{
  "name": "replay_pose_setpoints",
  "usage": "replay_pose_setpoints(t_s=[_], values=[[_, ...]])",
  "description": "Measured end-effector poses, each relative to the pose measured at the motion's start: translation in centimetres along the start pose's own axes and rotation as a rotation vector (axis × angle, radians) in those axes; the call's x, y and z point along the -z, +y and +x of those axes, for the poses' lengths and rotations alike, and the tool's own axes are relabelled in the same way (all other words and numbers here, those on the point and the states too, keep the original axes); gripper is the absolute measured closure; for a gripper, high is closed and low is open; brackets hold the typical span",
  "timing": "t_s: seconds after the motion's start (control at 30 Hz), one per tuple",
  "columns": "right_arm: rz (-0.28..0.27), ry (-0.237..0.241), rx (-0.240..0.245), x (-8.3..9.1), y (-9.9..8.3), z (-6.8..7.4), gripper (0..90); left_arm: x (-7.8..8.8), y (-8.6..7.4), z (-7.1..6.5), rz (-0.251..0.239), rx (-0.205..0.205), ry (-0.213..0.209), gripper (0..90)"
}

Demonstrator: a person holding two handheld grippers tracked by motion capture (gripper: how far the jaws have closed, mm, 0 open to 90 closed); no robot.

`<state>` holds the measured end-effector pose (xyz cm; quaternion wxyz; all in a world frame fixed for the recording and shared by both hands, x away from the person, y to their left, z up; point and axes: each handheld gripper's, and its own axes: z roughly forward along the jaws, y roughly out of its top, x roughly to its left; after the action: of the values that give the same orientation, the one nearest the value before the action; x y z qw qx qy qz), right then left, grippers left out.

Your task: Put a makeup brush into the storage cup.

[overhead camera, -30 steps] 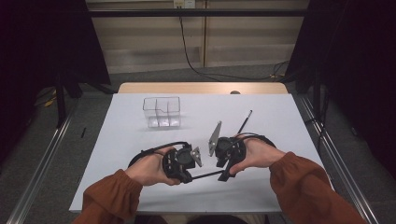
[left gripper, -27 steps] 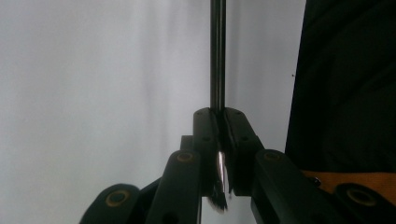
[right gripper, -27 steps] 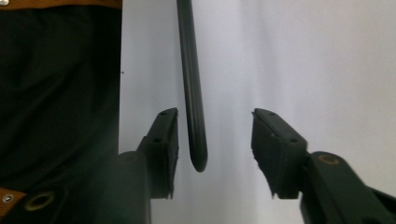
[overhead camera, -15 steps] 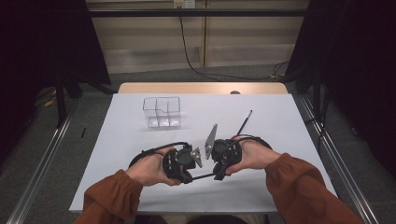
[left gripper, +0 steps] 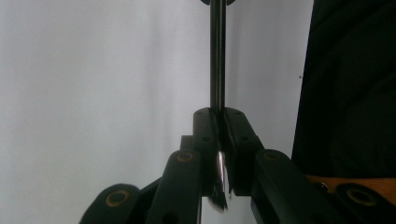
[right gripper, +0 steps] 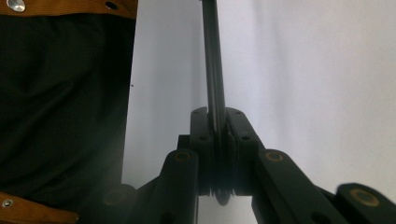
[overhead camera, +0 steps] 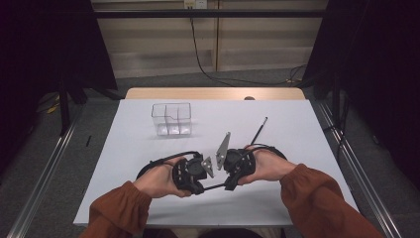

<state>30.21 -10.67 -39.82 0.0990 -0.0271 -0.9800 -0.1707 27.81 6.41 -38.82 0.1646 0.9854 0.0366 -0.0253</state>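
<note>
A thin black stick (overhead camera: 214, 187) hangs level just above the table's front, held at both ends. My left gripper (overhead camera: 202, 190) is shut on one end; in the left gripper view the stick (left gripper: 217, 56) runs straight up out of the gripper (left gripper: 218, 116), with a shiny tip low between the pads. My right gripper (overhead camera: 229, 184) has just been closing and now pinches the other end. In the right gripper view the stick (right gripper: 212, 56) rises from the gripper (right gripper: 217, 116). The two grippers face each other, almost touching.
A clear plastic box (overhead camera: 172, 119) with compartments stands on the white table (overhead camera: 297, 134) at the back left of centre. A second black stick (overhead camera: 260, 130) lies loose behind my right hand. Metal rails run along both sides of the table.
The right gripper has edged slightly left toward the left one and its jaws have drawn together on the stick. The left hand has kept still.
</note>
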Motion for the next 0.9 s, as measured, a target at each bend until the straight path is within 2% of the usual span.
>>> replay_pose_setpoints(t_s=[0.1,0.13,0.23,0.27,0.4,0.47,0.53,0.57,0.6,0.63,0.67,0.7,0.73,0.77,0.87,0.9], values=[[-0.005,0.010,0.005,-0.1,-0.1,0.0,83.4,-0.1,-0.1,0.0,-0.006,-0.009,0.000,84.2],[-0.007,0.014,0.012,-0.1,-0.1,-0.1,83.5,-0.1,-0.1,0.0,-0.009,-0.004,-0.011,84.1],[-0.012,0.023,0.004,-0.1,-0.2,-0.2,83.6,-0.2,-0.2,0.1,-0.015,0.001,-0.007,83.7],[-0.012,0.023,0.004,-0.1,-0.2,-0.2,83.6,-0.2,-0.2,0.1,-0.023,0.014,-0.011,83.7],[-0.015,0.024,-0.004,0.1,-0.3,-0.2,83.6,-0.1,-0.4,0.3,-0.049,0.008,0.007,81.4],[-0.017,0.019,-0.010,0.2,-0.5,-0.4,83.7,-0.1,-0.5,0.3,-0.057,-0.008,0.027,74.8],[-0.012,0.018,-0.017,0.1,-0.5,-0.4,83.7,0.0,-0.6,0.4,-0.070,-0.008,0.047,71.9],[-0.018,0.016,-0.022,0.0,-0.7,-0.5,83.7,0.0,-0.8,0.5,-0.103,0.003,0.053,67.5],[-0.018,0.016,-0.022,0.0,-0.7,-0.5,83.7,0.0,-0.8,0.5,-0.103,0.003,0.053,65.5],[-0.017,0.014,-0.024,-0.1,-0.7,-0.5,83.7,0.0,-1.0,0.5,-0.128,0.018,0.057,65.5],[-0.028,0.008,-0.022,0.0,-0.9,-0.5,83.7,0.1,-1.1,0.6,-0.122,0.011,0.056,59.4],[-0.028,0.008,-0.022,0.0,-0.9,-0.5,83.7,-0.1,-1.3,0.5,-0.150,0.045,0.056,59.4],[-0.039,0.006,-0.018,0.2,-1.0,-0.4,83.7,0.0,-1.4,0.6,-0.147,0.036,0.064,53.2],[-0.039,0.006,-0.018,0.2,-1.0,-0.4,83.7,-0.1,-1.5,0.6,-0.169,0.054,0.070,53.2],[-0.057,-0.011,-0.024,0.6,-1.1,-0.3,83.7,-0.1,-1.8,0.7,-0.198,0.083,0.088,41.7],[-0.063,-0.015,-0.024,0.7,-1.2,-0.3,83.7,-0.1,-2.0,0.8,-0.229,0.106,0.100,35.7]])
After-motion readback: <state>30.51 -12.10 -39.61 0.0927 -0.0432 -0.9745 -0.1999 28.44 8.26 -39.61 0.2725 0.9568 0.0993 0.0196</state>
